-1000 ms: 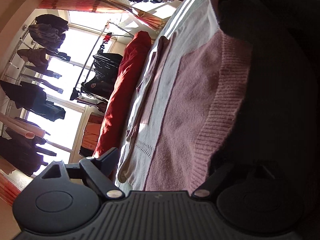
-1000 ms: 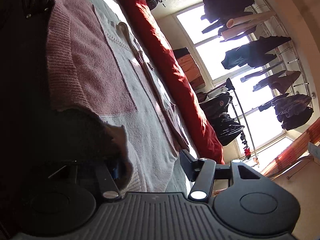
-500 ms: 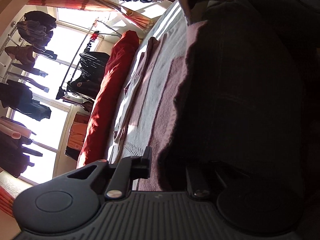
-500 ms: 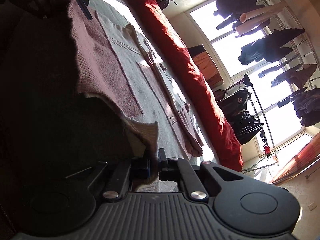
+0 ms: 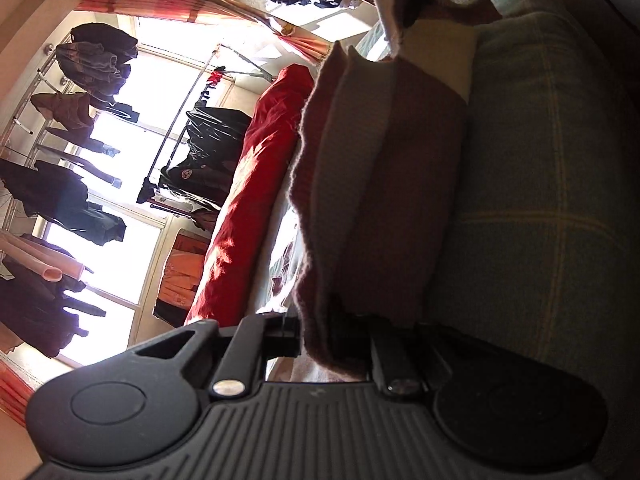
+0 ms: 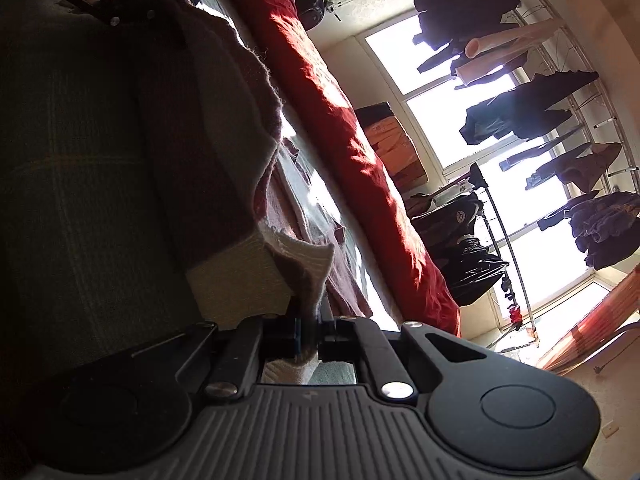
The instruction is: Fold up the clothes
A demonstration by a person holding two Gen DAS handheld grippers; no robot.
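Left wrist view: the left gripper (image 5: 316,336) is pinched tight on one hem corner of the sweater (image 5: 360,184), a pink and grey knit; its jaws have just closed onto that edge, fabric between them. The lifted hem stands up off the bed (image 5: 552,184), which has a green plaid cover, and runs away to the far end where the right gripper (image 5: 404,16) grips the other corner. Red bedding roll (image 5: 256,200) lies along the left, w/ the window (image 5: 120,216) and hung clothes behind. Knit looks soft, floppy, fairly thick, so prob. light but droopy; it sags btwn the two holds and won't keep a crease alone. Right wrist view: the right gripper (image 6: 308,340) is clamped on the pale ribbed cuff-like corner of the sweater (image 6: 224,128), jaws almost fully together w/ cloth nipped in them. The left gripper (image 6: 120,4) shows at the far end, top left. Rest of the sweater lies flat on the bed (image 6: 72,168) beside the red roll (image 6: 340,128). Best holds are the hem corners as now; fuzzy wool shouldn't slip, not fragile, but could stretch if pulled hard.
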